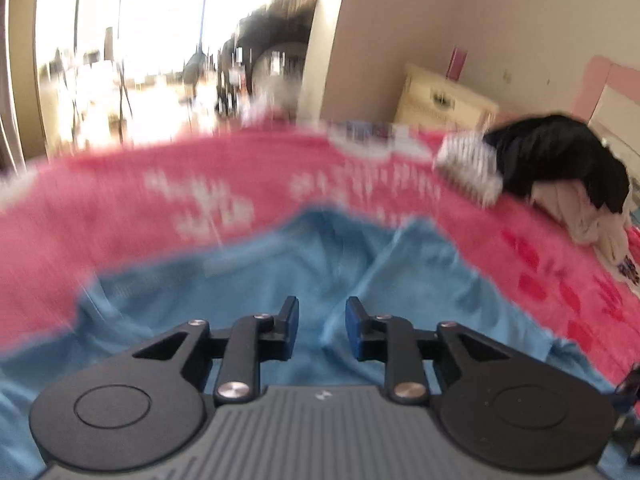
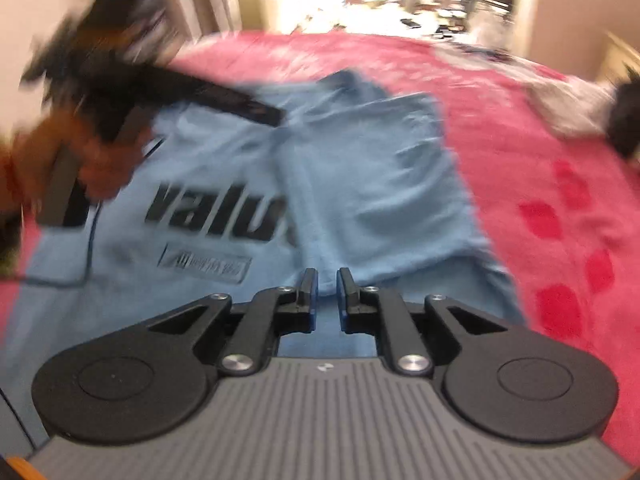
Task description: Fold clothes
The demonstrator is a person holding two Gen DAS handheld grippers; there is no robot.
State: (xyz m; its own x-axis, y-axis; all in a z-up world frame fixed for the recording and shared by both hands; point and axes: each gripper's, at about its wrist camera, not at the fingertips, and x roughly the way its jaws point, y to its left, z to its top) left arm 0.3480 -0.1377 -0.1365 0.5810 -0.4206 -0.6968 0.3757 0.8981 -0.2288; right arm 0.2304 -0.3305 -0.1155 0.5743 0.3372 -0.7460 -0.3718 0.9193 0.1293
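The blue T-shirt (image 2: pixel 360 168) lies on the bed's pink blanket (image 2: pixel 540 152), print side up, w/ its right-hand portion already laid over the body so that a panel covers part of the black lettering; a crease runs approx. down the shirt's middle. Left claw (image 1: pixel 322 328): fingers apart, nothing between them, hovering over rumpled blue fabric. Right claw (image 2: pixel 327 294): fingers nearly together w/ a narrow gap; whether a hem is pinched cannot be told, as both views are motion-blurred. The left claw also shows in the right view, held in a hand (image 2: pixel 92 160) at the shirt's left shoulder area. Judgement: a lengthwise fold is partly in place; the opposite side is not seen folded. For a good fold, grip at hem and shoulder on the same edge, keep both claws level, carry the edge parallel to the existing crease, then smooth wrinkles. A pile of other clothes (image 1: pixel 560 172) lies beyond the shirt, well apart; keep the fold clear of it.
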